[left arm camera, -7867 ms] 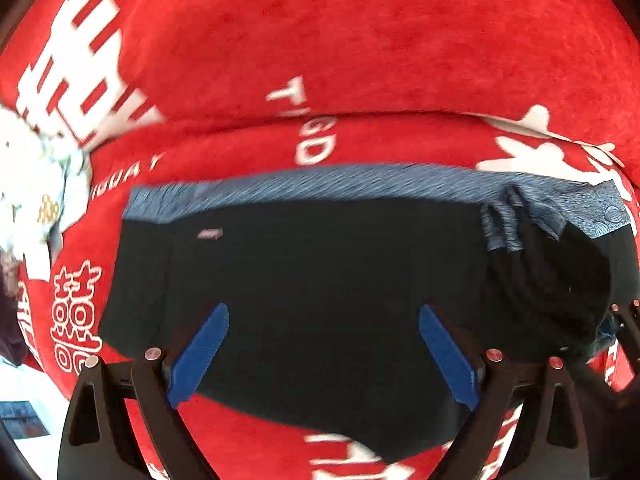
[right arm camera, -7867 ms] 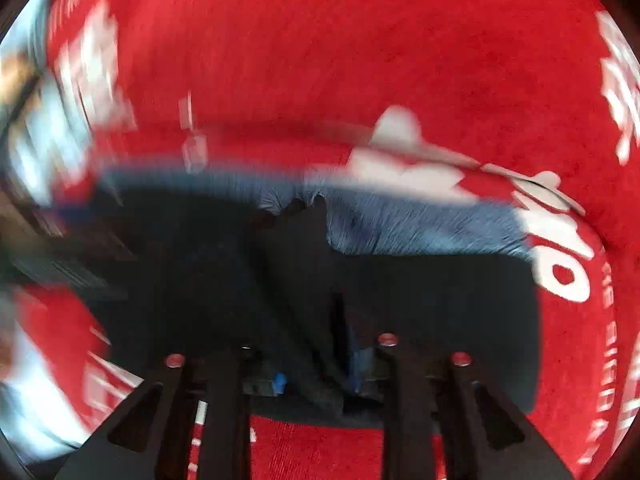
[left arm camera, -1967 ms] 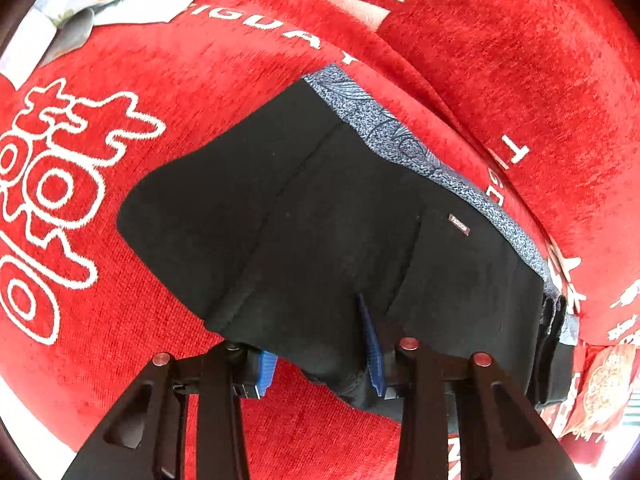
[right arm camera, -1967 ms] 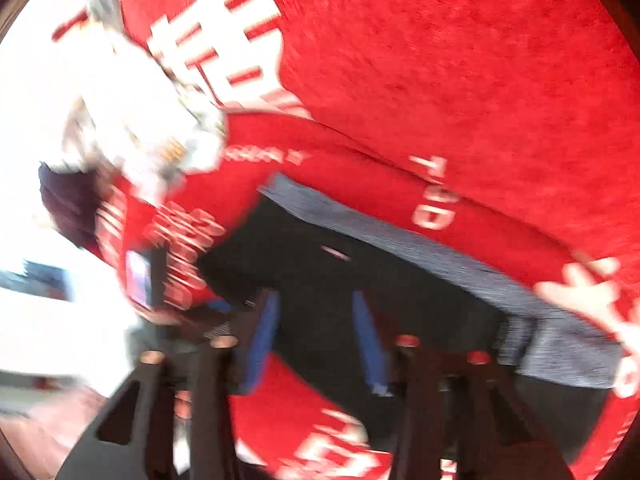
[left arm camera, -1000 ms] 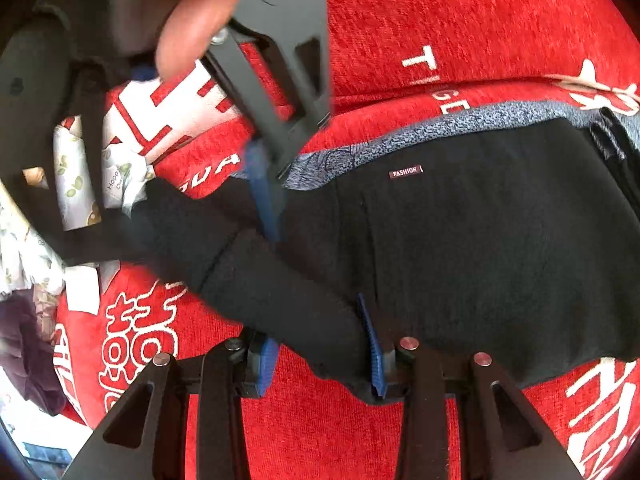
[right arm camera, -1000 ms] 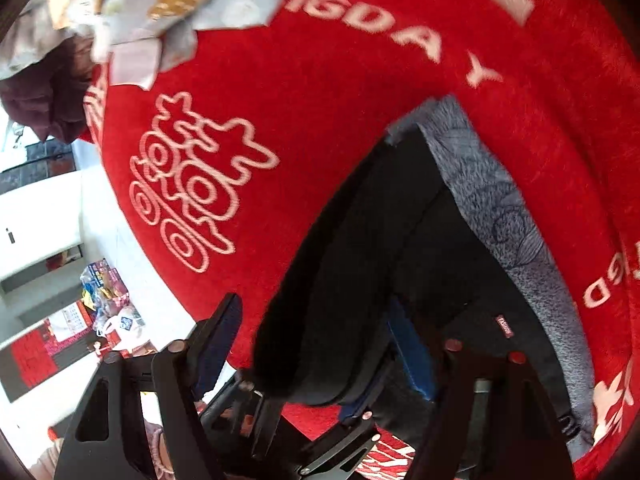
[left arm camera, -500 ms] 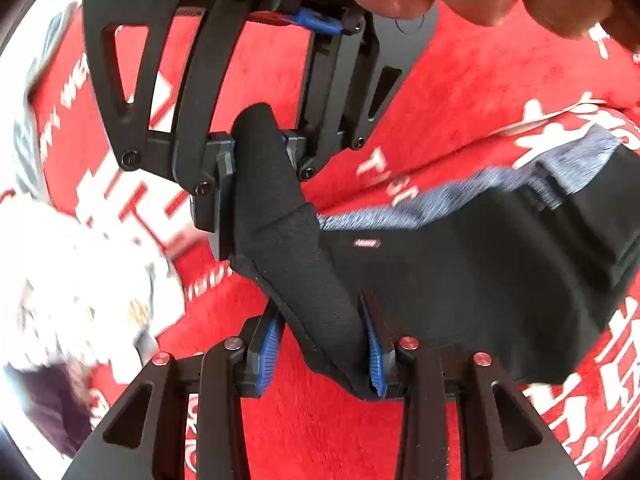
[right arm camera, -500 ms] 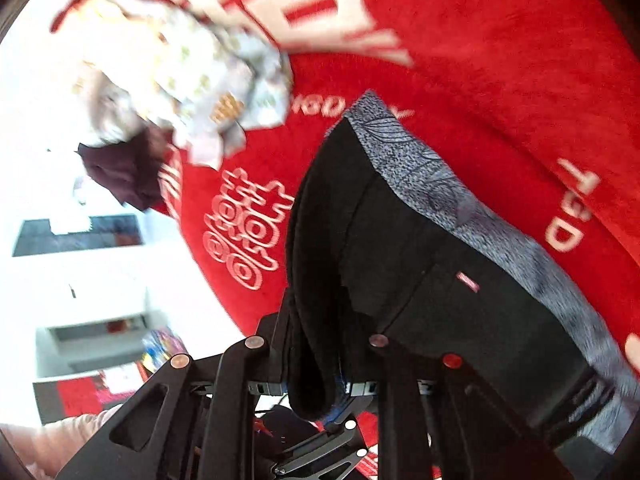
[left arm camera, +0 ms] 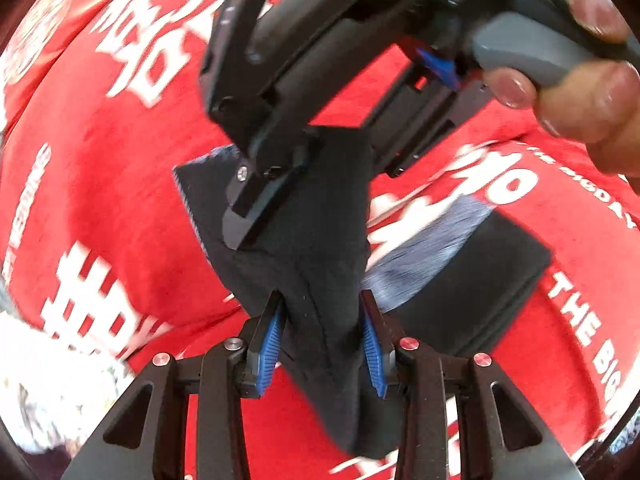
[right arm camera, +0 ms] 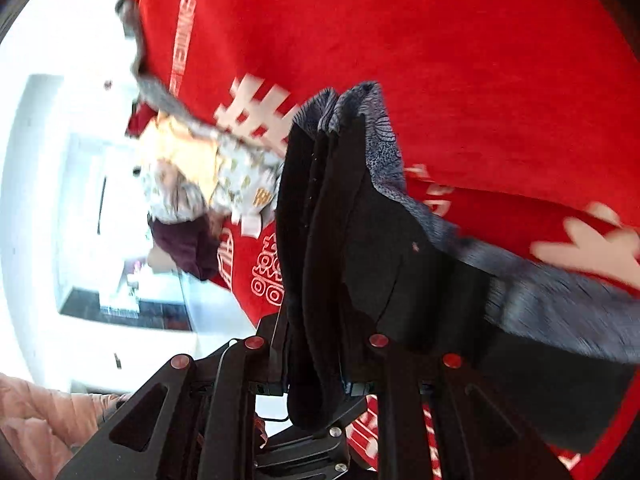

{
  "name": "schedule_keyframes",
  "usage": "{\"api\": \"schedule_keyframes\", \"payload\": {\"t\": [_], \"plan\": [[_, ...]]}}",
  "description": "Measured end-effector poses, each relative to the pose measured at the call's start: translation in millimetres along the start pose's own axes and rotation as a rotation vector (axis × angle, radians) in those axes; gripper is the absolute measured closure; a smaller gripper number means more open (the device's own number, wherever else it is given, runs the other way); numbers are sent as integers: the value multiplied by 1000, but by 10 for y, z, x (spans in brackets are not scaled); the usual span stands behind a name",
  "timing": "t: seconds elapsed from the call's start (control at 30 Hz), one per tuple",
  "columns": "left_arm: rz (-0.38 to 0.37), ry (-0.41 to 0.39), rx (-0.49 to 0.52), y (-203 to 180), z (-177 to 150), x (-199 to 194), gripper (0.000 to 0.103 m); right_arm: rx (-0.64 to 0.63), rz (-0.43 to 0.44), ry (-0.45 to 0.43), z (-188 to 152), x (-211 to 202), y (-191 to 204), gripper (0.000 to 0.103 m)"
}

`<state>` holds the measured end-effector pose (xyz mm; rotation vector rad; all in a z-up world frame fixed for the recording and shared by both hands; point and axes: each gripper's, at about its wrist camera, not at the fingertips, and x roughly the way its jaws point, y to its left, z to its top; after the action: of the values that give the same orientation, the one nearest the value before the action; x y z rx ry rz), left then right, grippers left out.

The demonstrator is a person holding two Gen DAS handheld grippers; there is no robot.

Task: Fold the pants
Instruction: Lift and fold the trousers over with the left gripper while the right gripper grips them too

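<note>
Black pants (left arm camera: 320,248) with a grey patterned waistband (right arm camera: 380,152) are partly lifted off a red blanket (left arm camera: 100,208) printed with white characters; the landmark for all that follows is the pants; the left gripper (left arm camera: 322,338) sits at the near lower end of the raised fold, its blue pads (left arm camera: 272,336) pressed against either side of a thick bunch of black cloth, fingers narrow and clamped on it; the right gripper (left arm camera: 280,184) comes down from above onto the upper end of the same raised fold, its dark finger lying flat against the cloth; in the right wrist view the right gripper's (right arm camera: 316,364) fingers are narrow too, with several stacked layers of pants cloth (right arm camera: 312,240) standing on edge between them; a hand (left arm camera: 580,92) grips the grey handle above and to the right of the pants; the rest of the pants lies flat on the blanket to the right of the raised fold, waistband facing the far side, blurred there; a small label (right arm camera: 416,246) shows on the black cloth just below the waistband; to the left of the pants, a crumpled pale floral cloth (right arm camera: 208,184) and a dark maroon garment (right arm camera: 188,248) lie at the blanket's edge; beyond them a bright white floor (right arm camera: 40,200); a pink sleeve (right arm camera: 48,420) shows low on the left
</note>
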<state>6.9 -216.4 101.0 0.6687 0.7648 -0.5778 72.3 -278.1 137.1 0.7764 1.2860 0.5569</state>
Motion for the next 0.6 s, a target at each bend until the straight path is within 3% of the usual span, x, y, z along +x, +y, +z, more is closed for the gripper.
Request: {"api": "schedule_keyframes", "payload": {"t": [0.3, 0.43, 0.6], "plan": [[-123, 24, 145, -1198, 333, 308, 65, 202, -4, -144, -624, -866, -1193, 83], [-161, 101, 172, -1592, 251, 645, 65, 284, -41, -130, -784, -782, -1765, 83], [-170, 167, 186, -1730, 142, 840, 65, 384, -43, -118, -944, -520, -2250, 83]]}}
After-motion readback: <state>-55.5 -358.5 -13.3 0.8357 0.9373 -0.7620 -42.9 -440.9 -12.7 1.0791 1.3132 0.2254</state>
